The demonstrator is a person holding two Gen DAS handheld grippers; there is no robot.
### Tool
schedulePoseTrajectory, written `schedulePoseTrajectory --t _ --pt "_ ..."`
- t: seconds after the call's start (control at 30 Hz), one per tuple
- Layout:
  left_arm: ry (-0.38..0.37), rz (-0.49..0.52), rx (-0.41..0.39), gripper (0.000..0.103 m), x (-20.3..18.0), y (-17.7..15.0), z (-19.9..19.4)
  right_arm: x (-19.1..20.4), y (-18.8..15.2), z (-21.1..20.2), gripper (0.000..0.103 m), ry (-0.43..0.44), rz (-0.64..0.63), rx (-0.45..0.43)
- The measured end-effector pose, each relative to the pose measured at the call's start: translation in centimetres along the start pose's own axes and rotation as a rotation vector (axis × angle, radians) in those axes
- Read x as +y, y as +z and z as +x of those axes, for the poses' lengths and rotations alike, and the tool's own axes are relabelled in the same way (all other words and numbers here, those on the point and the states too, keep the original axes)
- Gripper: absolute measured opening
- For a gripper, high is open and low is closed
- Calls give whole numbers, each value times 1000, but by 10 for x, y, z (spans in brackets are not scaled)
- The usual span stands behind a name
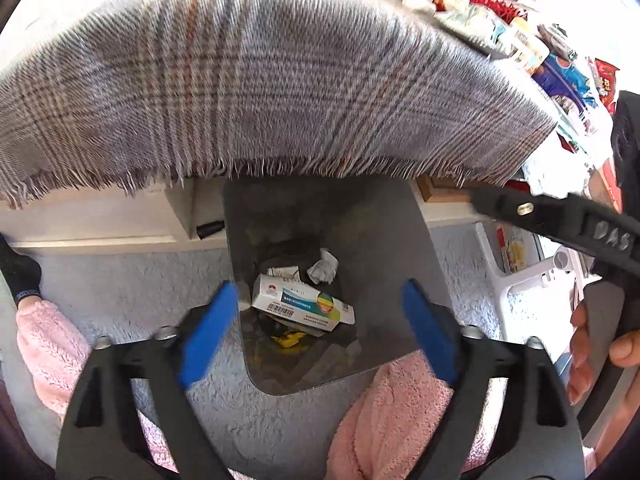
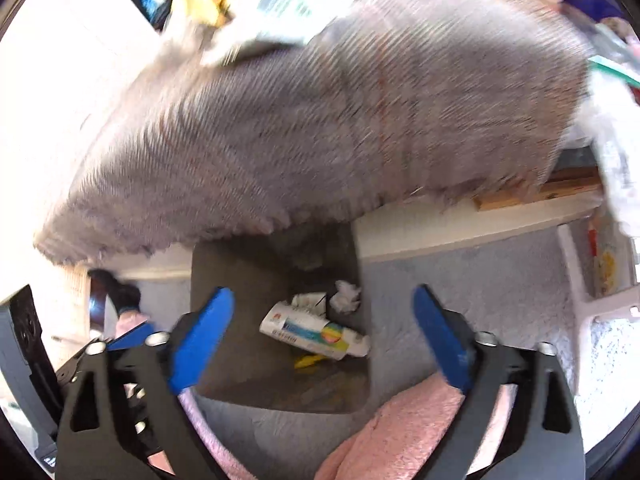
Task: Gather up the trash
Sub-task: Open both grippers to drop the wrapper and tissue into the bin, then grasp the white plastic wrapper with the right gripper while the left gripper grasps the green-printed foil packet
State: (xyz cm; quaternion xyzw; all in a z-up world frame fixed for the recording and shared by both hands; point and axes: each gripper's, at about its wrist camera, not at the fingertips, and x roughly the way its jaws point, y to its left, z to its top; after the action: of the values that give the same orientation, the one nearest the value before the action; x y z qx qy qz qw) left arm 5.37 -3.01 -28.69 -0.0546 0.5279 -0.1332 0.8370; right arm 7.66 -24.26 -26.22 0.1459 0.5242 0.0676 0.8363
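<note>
both grippers, left gripper (image 1: 320, 332) and right gripper (image 2: 324, 336), are hanging wide and empty over the bin (image 1: 384, 240). the box (image 1: 300, 304) is lying inside it, directly below, long axis slanting across.

The left claw (image 1: 320, 334) stands wide open above a grey bin (image 1: 384, 240), nothing between its blue pads (image 1: 208, 332). Inside the bin lie a white carton (image 1: 302, 306), a crumpled tissue (image 1: 323, 268) and a yellow scrap (image 1: 288, 339). A plaid cloth (image 1: 260, 92) with a fringed edge overhangs the table, with packets (image 1: 520, 36) heaped at its far right. The right claw's black arm (image 1: 560, 216) enters at right, held by a hand (image 1: 600, 352). Pink fleece (image 1: 392, 420) and pale carpet (image 1: 132, 292) lie below.
</note>
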Motion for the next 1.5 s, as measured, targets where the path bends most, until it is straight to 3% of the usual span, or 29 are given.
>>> schedulePoseTrajectory --t 0.07,0.23,0.43,0.73,0.9,1.0,1.13,1.27,1.4,1.5 --pt "1 1 -13 95 0 2 -8 -9 5 -15 99 -7 17 -33" --pt "0 -12 -35 95 -1 11 -26 -32 20 -45 99 4 67 -82" --pt "12 25 -74 95 -13 33 -48 -33 48 -74 99 -18 45 -159" --pt "5 80 -132 95 -36 84 -67 -34 97 -84 98 -41 29 -196" --pt "2 123 -136 95 -52 104 -65 -32 122 -68 69 -3 27 -149" --pt "-7 141 -136 95 -61 112 -60 -33 132 -58 57 -12 23 -127" --pt "-21 153 -136 95 -71 122 -54 -36 138 -48 49 1 28 -103" --pt "-33 167 -136 95 -80 132 -46 -35 139 -40 31 16 22 -83" --pt "-53 169 -121 95 -89 140 -34 -31 138 -41 7 31 -16 -86" --pt "-58 175 -114 95 -94 146 -26 -29 141 -51 4 21 -49 -119"
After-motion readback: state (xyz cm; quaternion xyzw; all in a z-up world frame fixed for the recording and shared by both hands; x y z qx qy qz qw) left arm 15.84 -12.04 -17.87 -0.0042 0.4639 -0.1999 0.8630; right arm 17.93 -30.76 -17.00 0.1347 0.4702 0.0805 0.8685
